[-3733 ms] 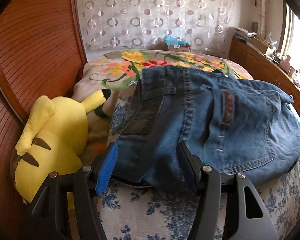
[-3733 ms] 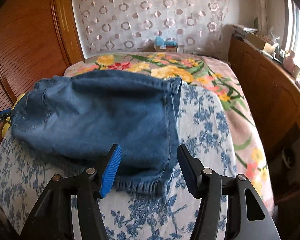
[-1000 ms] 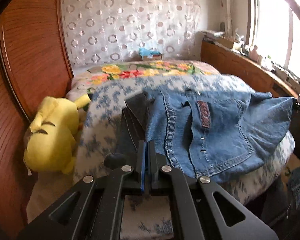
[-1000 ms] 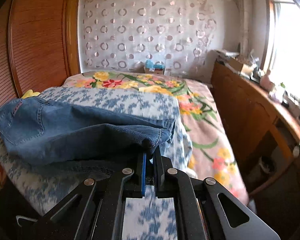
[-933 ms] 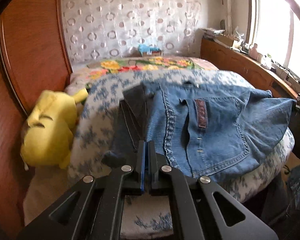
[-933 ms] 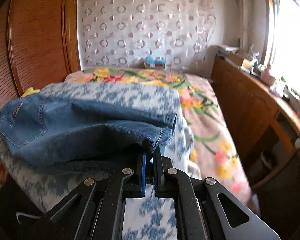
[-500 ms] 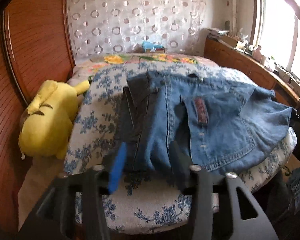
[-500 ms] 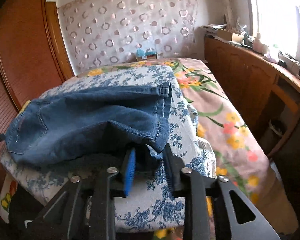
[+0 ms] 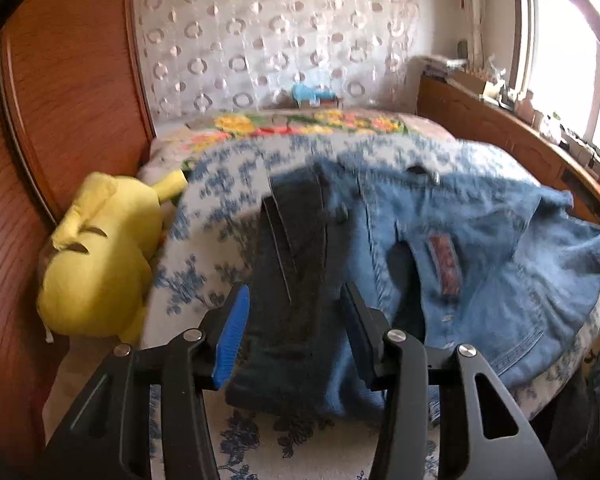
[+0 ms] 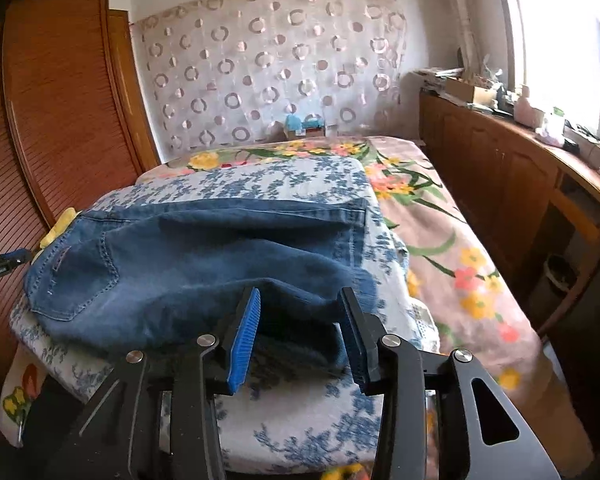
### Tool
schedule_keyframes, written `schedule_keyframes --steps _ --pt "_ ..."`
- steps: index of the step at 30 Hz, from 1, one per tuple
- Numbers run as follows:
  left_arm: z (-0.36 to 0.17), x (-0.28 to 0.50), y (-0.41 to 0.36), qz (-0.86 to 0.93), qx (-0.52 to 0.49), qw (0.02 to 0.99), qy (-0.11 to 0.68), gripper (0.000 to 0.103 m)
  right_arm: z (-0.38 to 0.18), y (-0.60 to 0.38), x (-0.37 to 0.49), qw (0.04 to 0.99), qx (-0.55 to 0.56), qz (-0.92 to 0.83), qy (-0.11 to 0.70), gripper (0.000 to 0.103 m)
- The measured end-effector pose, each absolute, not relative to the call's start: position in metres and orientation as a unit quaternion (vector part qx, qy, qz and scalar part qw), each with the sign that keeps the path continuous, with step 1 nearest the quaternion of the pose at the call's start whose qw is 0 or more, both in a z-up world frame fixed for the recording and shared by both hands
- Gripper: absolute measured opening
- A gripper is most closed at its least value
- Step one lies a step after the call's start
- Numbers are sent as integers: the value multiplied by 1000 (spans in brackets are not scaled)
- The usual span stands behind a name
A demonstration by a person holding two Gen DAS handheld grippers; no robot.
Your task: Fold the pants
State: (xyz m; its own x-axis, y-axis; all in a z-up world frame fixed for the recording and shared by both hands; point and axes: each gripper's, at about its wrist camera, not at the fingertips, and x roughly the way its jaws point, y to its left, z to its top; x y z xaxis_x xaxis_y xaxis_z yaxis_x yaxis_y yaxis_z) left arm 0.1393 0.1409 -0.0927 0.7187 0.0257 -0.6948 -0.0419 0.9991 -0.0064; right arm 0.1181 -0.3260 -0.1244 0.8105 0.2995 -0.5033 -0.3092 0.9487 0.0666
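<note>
- Pants (image 9: 480, 248): blue denim, heaped on the bed (image 10: 300, 178); motion-blurred, near edge hidden behind both tools.
- Left tool (image 9: 296, 324): jaws wide apart, gripping nothing.
- Right tool (image 10: 300, 332): likewise.
- Yellow plush (image 9: 100, 256): at 9 o'clock.

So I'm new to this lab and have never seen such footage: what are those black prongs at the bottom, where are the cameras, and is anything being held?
No robot here: a person carries one hand-held gripper per hand, each with a fisheye camera looking along its two fingers. The left view shows the left hand-held gripper, the right view the right hand-held gripper. Both are open and hold nothing. The blue jeans lie on a blue-flowered quilt on the bed, waistband end towards the left gripper, leg hems towards the right one. A yellow plush toy sits beside the quilt, against the wooden headboard.
</note>
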Motion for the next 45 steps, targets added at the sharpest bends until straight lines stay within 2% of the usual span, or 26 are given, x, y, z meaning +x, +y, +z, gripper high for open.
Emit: schedule_keyframes --steps 1,6,20,26,30,45 --pt "-99 140 141 17 -12 924 383 49 -126 -325 120 951 -11 162 263 42" --pt "-124 136 145 8 -23 916 399 49 -131 -324 128 949 -19 166 268 44" --pt "-126 127 161 29 -44 917 396 49 -130 -330 132 947 -19 151 281 44" --pt "-115 114 155 32 -47 925 376 49 -127 -337 127 949 -6 144 281 45" --pt "-98 109 146 23 -46 933 355 49 -124 -336 123 951 0 139 275 54" --pt "-70 94 70 -66 -35 943 324 49 -121 -343 126 953 13 120 277 55"
